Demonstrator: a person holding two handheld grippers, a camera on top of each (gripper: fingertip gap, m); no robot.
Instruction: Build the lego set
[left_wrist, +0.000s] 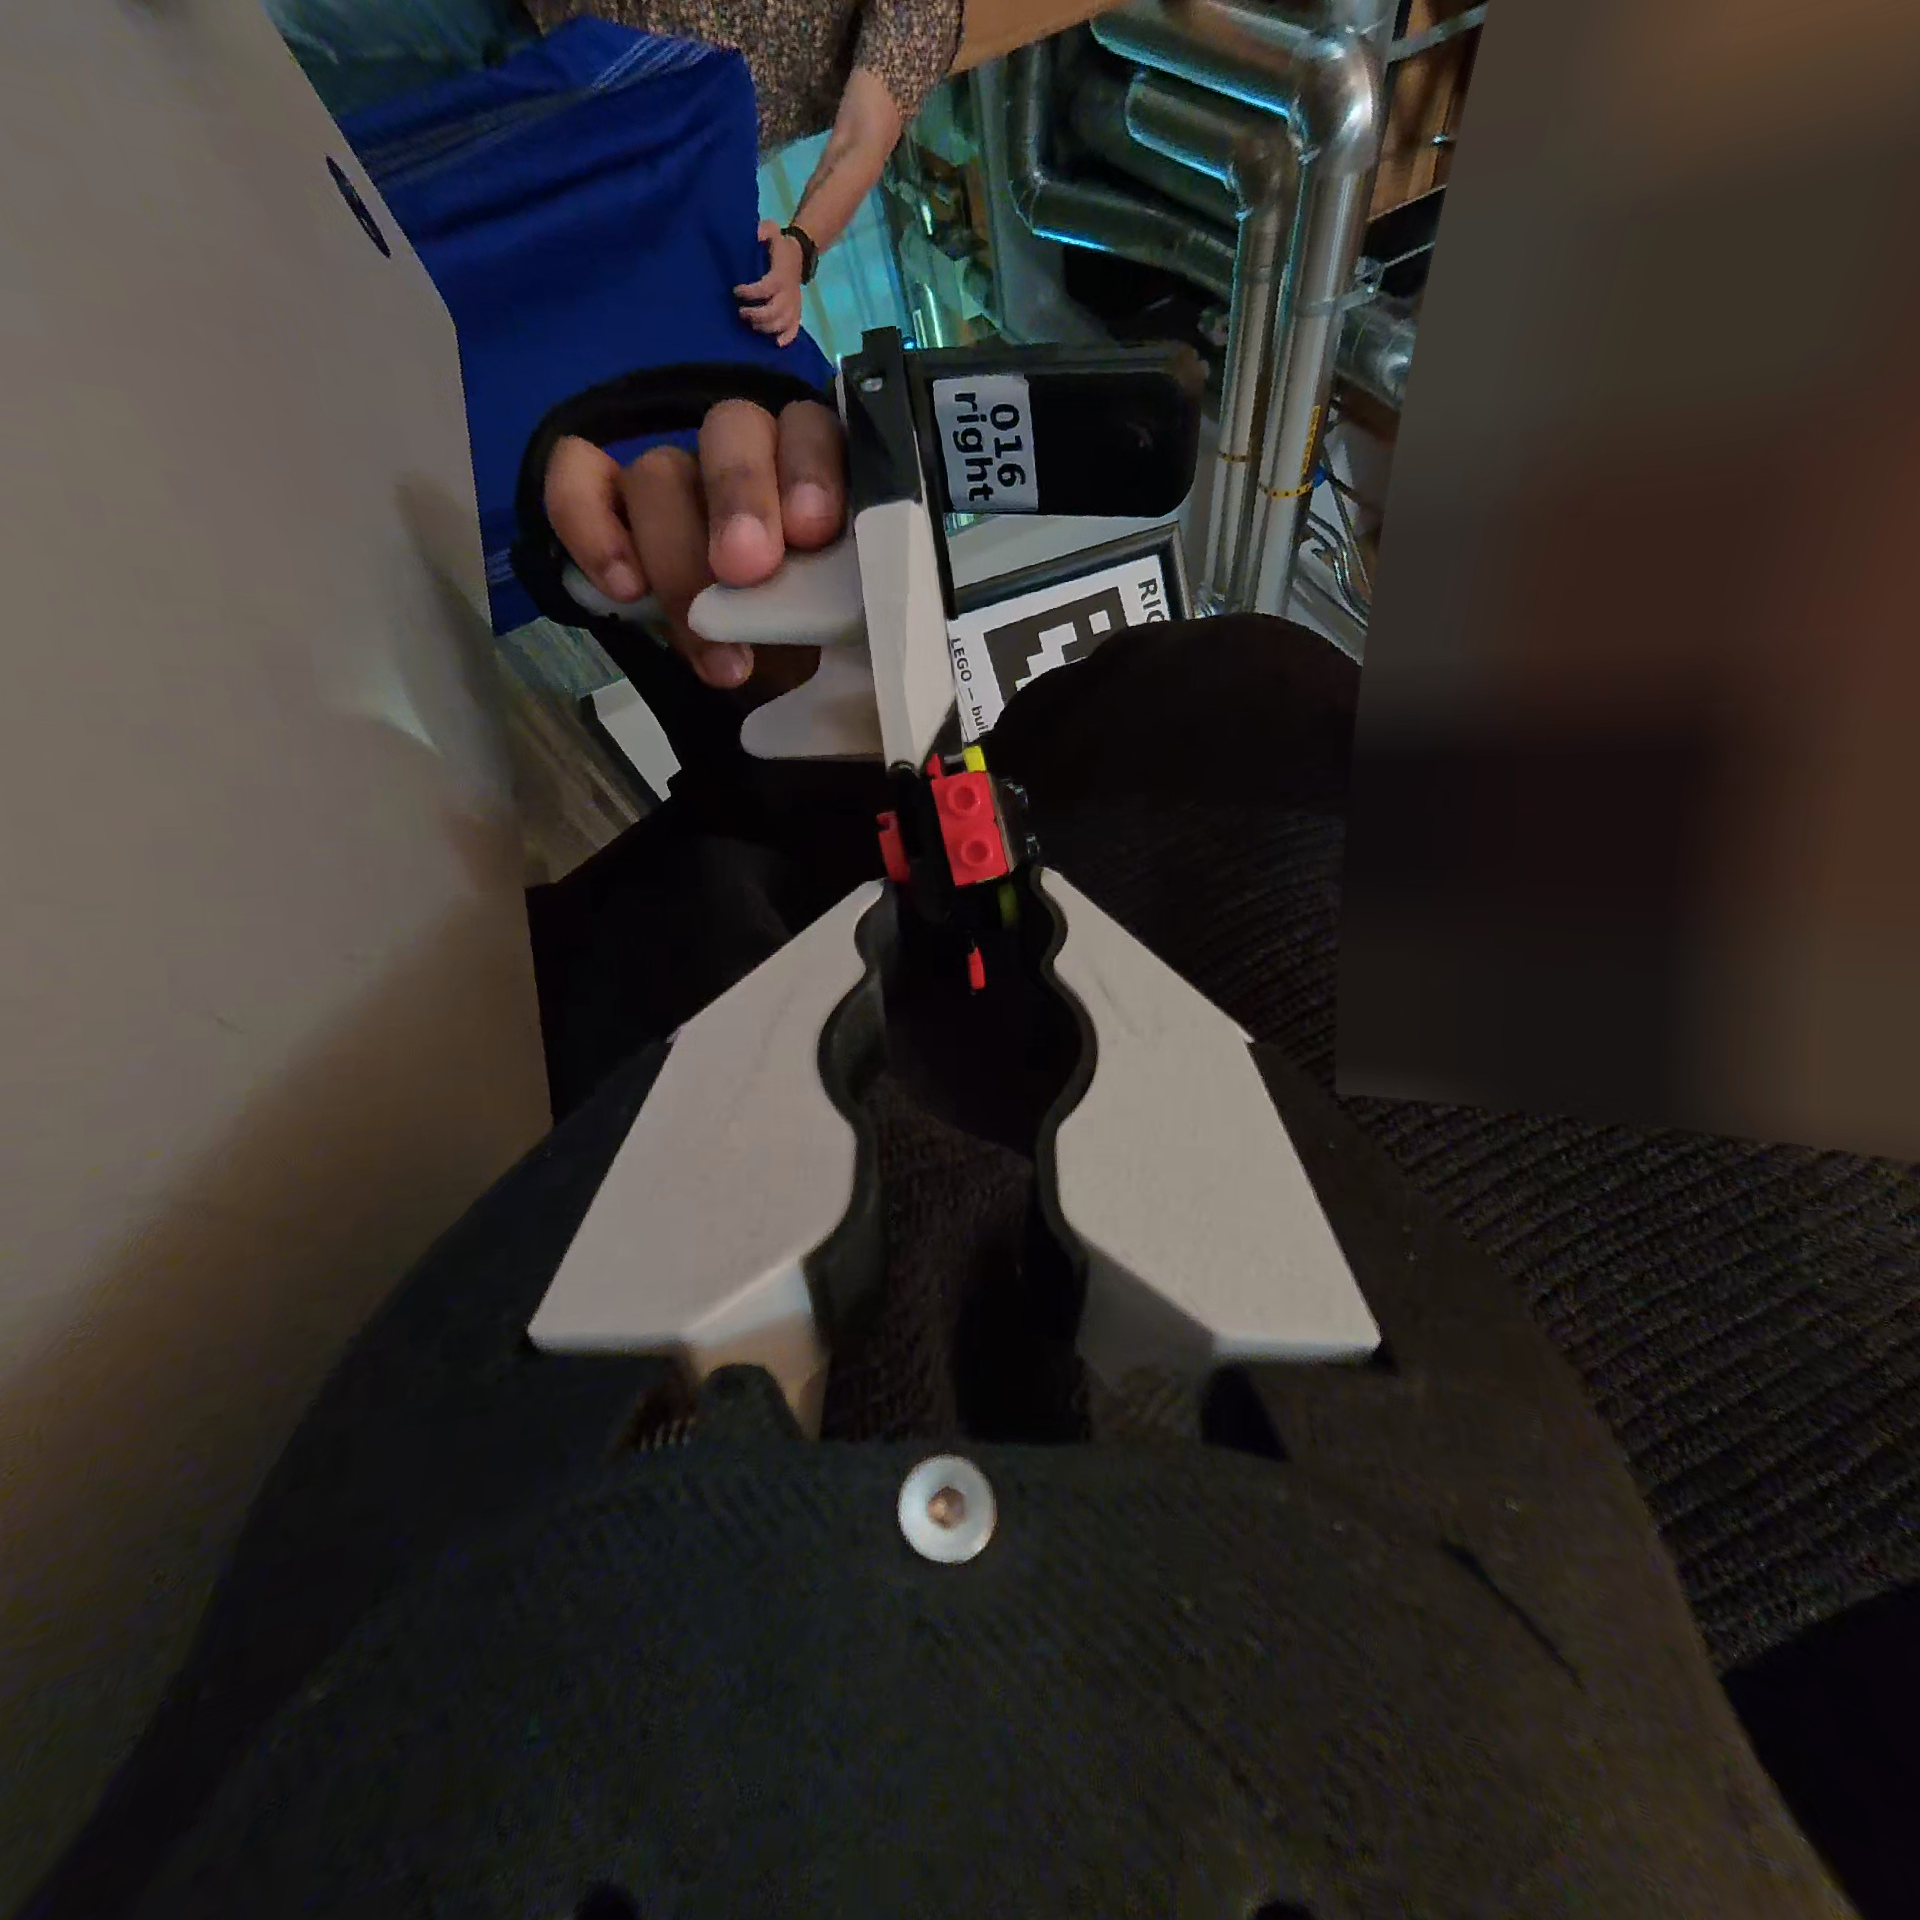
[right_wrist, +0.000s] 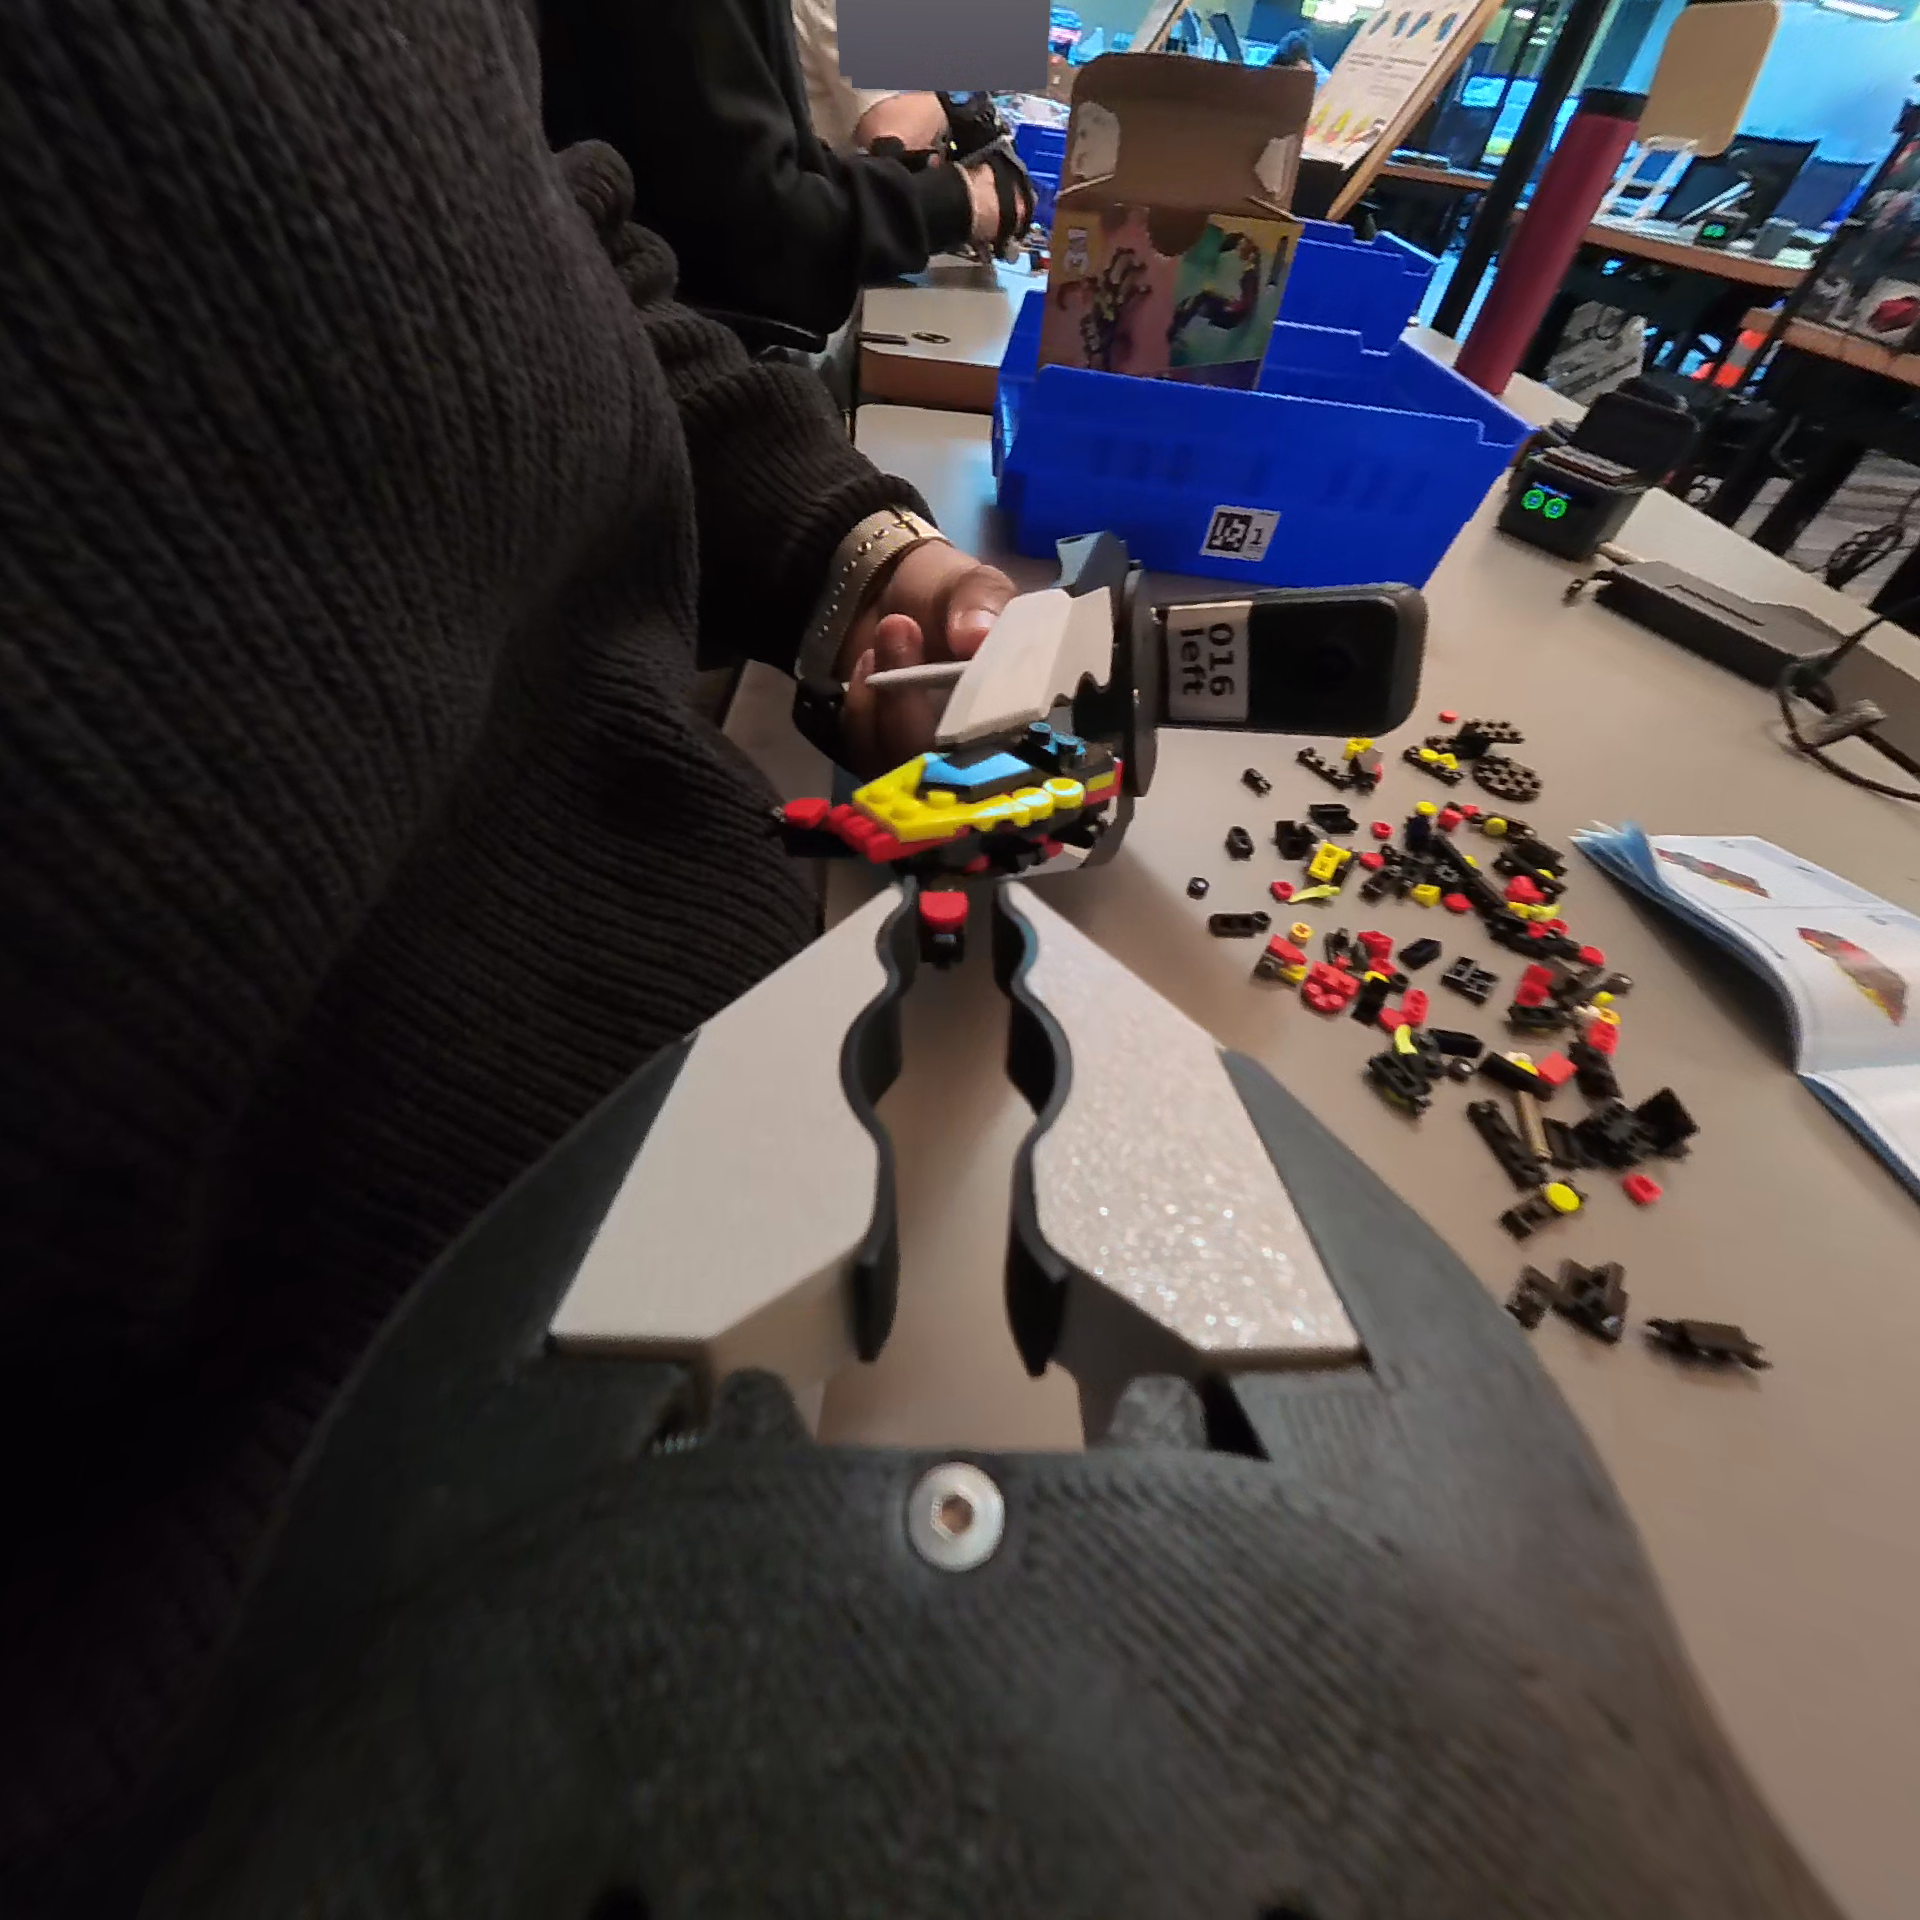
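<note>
The left gripper has its pale, matte fingers clamped on a small brick model, held in the air above the near edge of the desk, close to the person's black knitted sweater. The model is flat and long, made of glossy plastic bricks: yellow wedge plates on top, a light blue and black angled part, and red pieces at the pointed end. In the left wrist view the same model sits between the wavy black rubber pads of the fingers, with a red studded brick facing the camera.

The right gripper comes to the model from below. Its fingers stand close together around a small piece with a red rounded cap and a dark lower part. I cannot tell whether the pads press on it or whether it belongs to the model just above.

On the smooth beige desk many loose bricks lie scattered, mostly black, red and yellow, with small round and flat shapes. To their right an open paper booklet lies flat. Farther back stands a blue plastic bin with ribbed walls, and a torn cardboard box stands in it.
</note>
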